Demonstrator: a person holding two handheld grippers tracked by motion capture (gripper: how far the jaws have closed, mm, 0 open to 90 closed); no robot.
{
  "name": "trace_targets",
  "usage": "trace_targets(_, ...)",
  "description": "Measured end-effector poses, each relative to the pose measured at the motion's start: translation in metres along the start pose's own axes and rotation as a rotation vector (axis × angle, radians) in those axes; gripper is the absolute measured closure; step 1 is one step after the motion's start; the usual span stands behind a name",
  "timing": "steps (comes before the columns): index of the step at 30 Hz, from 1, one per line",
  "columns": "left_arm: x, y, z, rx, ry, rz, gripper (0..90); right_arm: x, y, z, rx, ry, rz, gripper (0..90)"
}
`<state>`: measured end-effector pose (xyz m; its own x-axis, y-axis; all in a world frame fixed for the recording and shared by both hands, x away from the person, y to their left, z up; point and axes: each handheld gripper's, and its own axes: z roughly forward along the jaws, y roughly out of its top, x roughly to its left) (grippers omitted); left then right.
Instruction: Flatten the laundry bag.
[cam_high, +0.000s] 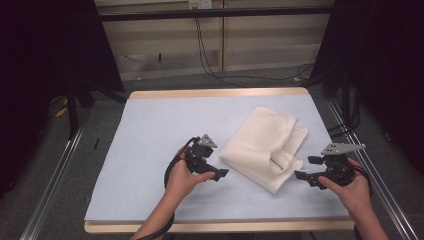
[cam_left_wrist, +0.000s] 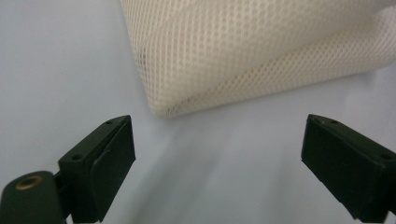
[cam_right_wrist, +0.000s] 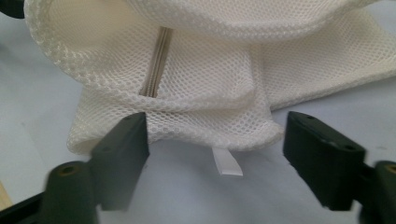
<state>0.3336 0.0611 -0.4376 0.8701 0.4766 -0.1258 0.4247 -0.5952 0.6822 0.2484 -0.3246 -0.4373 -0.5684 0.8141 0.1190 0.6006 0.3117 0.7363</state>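
Note:
A cream mesh laundry bag (cam_high: 265, 145) lies folded on the pale blue table cover (cam_high: 150, 135), right of centre. My left gripper (cam_high: 222, 173) is open just left of the bag's near corner (cam_left_wrist: 161, 109), with nothing between its jaws. My right gripper (cam_high: 302, 167) is open at the bag's right edge. In the right gripper view the bag's zipper (cam_right_wrist: 156, 60) runs up the mesh (cam_right_wrist: 210, 93), and a small white label tab (cam_right_wrist: 226, 163) sticks out from the folded edge between the jaws. Both grippers are apart from the fabric.
The table's wooden edge (cam_high: 215, 226) runs along the front. Metal rails (cam_high: 55, 175) flank both sides. Black cables (cam_high: 205, 55) trail on the floor behind the table, and dark curtains stand at the left and right.

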Motion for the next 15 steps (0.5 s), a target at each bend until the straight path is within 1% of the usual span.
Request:
trace_targets(1, -0.001, 0.002, 0.002, 0.012, 0.010, 0.006, 11.9, 0.000, 0.000, 0.000, -0.005, 0.003, -0.002, 27.9)
trace_targets(2, -0.001, 0.004, 0.004, 0.024, 0.003, 0.012, 11.7, 0.001, -0.001, 0.001, -0.007, 0.001, 0.006, 29.6)
trace_targets(3, -0.003, 0.005, 0.006, 0.018, 0.008, 0.025, 11.8, 0.001, -0.001, 0.001, -0.008, -0.002, 0.007, 33.0)
trace_targets(4, -0.005, 0.007, 0.008, 0.009, 0.001, 0.032, 12.3, 0.001, -0.001, 0.002, 0.001, 0.000, 0.005, 37.4)
trace_targets(5, -0.007, 0.009, 0.009, 0.022, -0.001, 0.053, 12.3, 0.001, -0.001, 0.002, 0.005, 0.002, -0.004, 39.9)
trace_targets(6, -0.009, 0.011, 0.010, 0.015, -0.009, 0.057, 12.3, 0.001, -0.001, 0.003, 0.008, -0.002, -0.007, 42.5)
trace_targets(7, -0.009, 0.011, 0.010, 0.015, -0.009, 0.057, 12.5, 0.001, -0.001, 0.003, 0.008, -0.002, -0.007, 42.5)
trace_targets(8, -0.013, 0.013, 0.011, 0.001, -0.009, 0.067, 12.9, 0.002, -0.002, 0.004, 0.013, -0.002, -0.014, 49.5)
trace_targets(9, -0.017, 0.018, 0.012, -0.004, -0.013, 0.089, 12.9, 0.002, -0.002, 0.004, 0.012, -0.003, -0.014, 52.2)
trace_targets(11, -0.023, 0.024, 0.015, -0.016, 0.003, 0.096, 13.4, 0.002, -0.001, 0.004, 0.015, 0.000, -0.011, 53.5)
trace_targets(12, -0.025, 0.026, 0.016, -0.020, -0.001, 0.105, 14.0, 0.002, -0.001, 0.004, 0.013, 0.003, -0.010, 55.0)
trace_targets(13, -0.026, 0.029, 0.017, -0.014, -0.008, 0.119, 14.2, 0.003, 0.000, 0.004, 0.014, 0.000, -0.007, 57.3)
trace_targets(14, -0.028, 0.032, 0.018, -0.015, 0.000, 0.128, 14.3, 0.003, 0.000, 0.004, 0.016, -0.001, -0.009, 57.5)
trace_targets(15, -0.028, 0.033, 0.019, -0.002, -0.003, 0.142, 14.6, 0.003, 0.001, 0.005, 0.011, 0.001, -0.024, 57.6)
